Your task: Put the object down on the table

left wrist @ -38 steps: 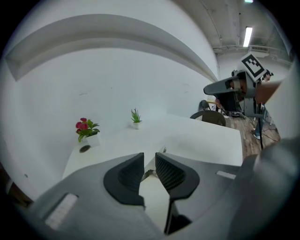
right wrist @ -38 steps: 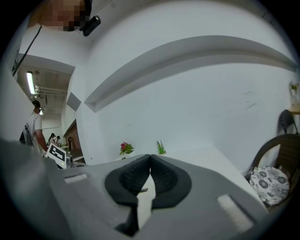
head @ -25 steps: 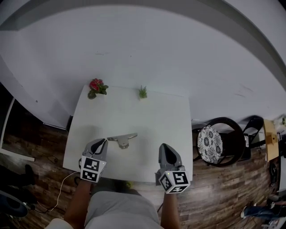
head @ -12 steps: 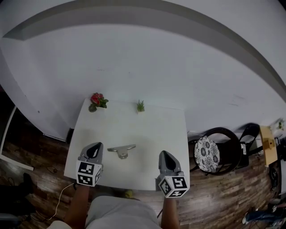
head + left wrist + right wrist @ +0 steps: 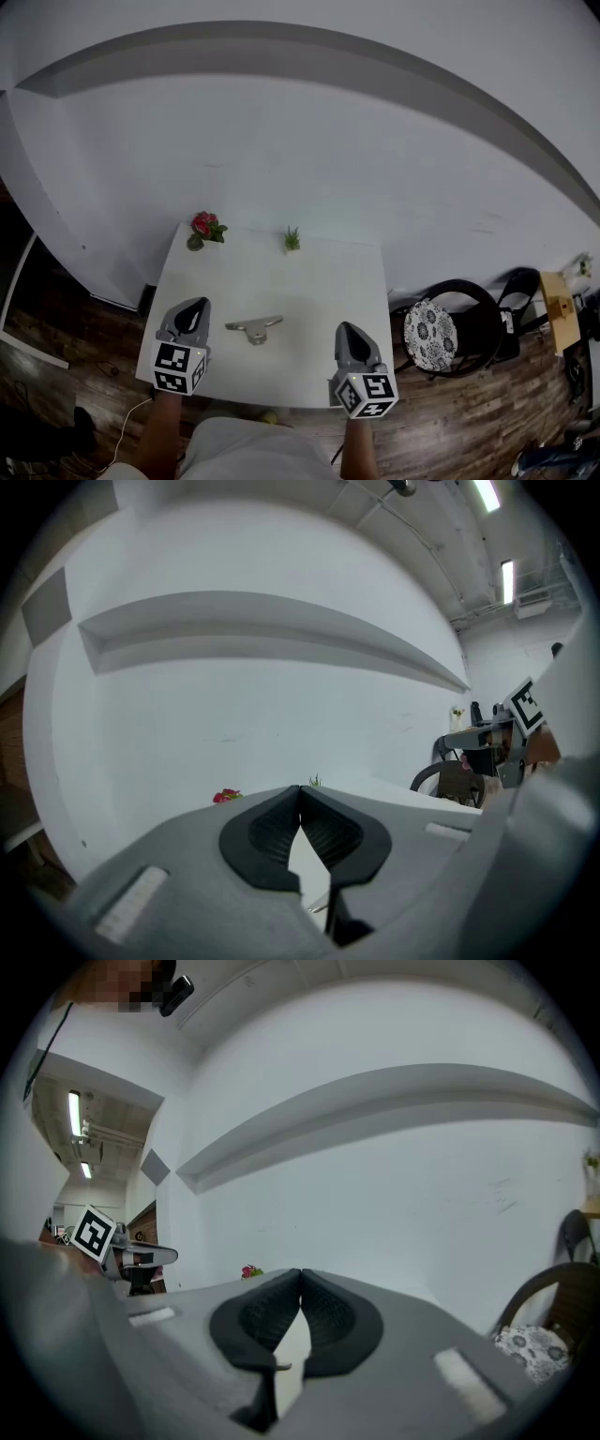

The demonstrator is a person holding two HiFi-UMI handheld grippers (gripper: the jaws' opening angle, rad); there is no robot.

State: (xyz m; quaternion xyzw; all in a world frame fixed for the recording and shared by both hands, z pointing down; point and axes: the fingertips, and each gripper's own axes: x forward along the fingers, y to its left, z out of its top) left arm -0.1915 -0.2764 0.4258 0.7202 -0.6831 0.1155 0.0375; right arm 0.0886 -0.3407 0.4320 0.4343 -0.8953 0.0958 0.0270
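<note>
A small grey metal object (image 5: pixel 253 327) with a long flat arm lies on the white table (image 5: pixel 309 281), near its front middle. My left gripper (image 5: pixel 188 314) hovers over the table's front left edge, a short way left of the object, shut and holding nothing. My right gripper (image 5: pixel 348 337) is over the front right edge, also shut and empty. In the left gripper view the black pads (image 5: pixel 323 832) meet at their tips; in the right gripper view the pads (image 5: pixel 323 1314) do the same. A sliver of the object (image 5: pixel 272 1366) shows below the right jaws.
A red flower pot (image 5: pixel 203 228) and a small green plant (image 5: pixel 292 240) stand at the table's back edge by the white wall. A black chair with a patterned cushion (image 5: pixel 429 337) stands right of the table. A cable (image 5: pixel 122 427) lies on the wooden floor at left.
The left gripper has drawn back left and away from the grey object, which stays lying on the table. The view has tipped upward; the right gripper holds its place.
</note>
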